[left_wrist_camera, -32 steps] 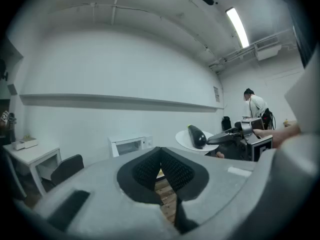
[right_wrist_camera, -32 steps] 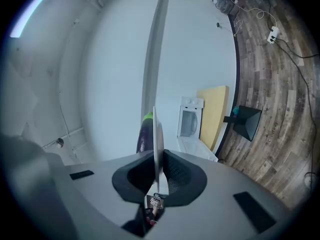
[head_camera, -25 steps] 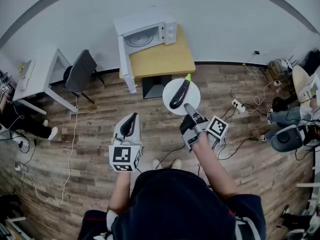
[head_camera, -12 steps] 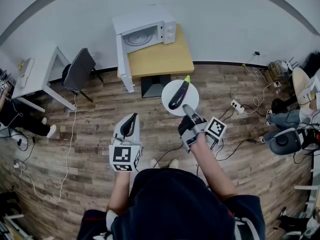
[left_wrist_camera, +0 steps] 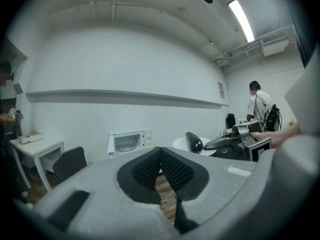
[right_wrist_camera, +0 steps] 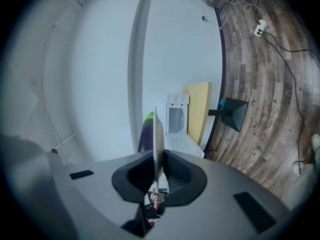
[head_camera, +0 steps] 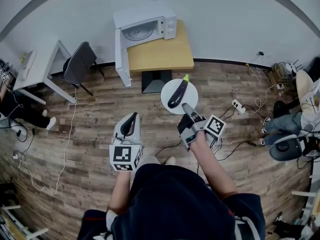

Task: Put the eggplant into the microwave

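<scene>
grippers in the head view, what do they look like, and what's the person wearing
Both the left gripper and right gripper have grey shells, black ribbed pads on the fingers, and a white cube with black square markers. The person wears a dark short-sleeved top.

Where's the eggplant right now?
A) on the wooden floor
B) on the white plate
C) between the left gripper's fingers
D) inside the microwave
B: the eggplant lies on the white plate, which the right gripper pinches by its rim, well short of the open microwave.
</scene>
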Demonstrator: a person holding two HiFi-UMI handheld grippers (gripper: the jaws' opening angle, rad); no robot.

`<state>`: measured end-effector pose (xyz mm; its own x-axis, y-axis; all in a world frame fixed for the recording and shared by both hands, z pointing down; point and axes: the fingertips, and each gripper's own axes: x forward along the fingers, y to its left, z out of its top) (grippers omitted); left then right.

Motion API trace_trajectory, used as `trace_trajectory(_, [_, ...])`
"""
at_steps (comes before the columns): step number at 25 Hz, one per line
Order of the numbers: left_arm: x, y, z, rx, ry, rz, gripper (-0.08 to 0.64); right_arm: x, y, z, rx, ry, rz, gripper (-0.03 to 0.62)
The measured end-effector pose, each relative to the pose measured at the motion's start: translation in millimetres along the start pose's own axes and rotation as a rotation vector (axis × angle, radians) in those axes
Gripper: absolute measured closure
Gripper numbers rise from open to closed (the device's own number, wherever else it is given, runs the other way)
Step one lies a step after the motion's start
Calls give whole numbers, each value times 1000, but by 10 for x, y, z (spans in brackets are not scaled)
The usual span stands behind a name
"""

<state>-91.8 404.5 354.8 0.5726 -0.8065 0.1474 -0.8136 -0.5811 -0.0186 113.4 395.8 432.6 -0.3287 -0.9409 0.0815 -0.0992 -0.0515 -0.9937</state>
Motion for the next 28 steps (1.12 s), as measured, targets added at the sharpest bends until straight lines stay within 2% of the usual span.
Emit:
trace_trajectory(6, [-46, -72, -115, -4, 19, 15, 545, -55, -127, 64, -2, 6, -23, 565])
trace_trajectory(13, [103, 71, -195, -21, 37, 19, 545, 134, -199, 103, 11, 3, -42, 565])
trace_trajectory(28, [1302, 734, 16, 2, 46, -38, 545, 1292, -133, 614, 13, -25, -60, 565])
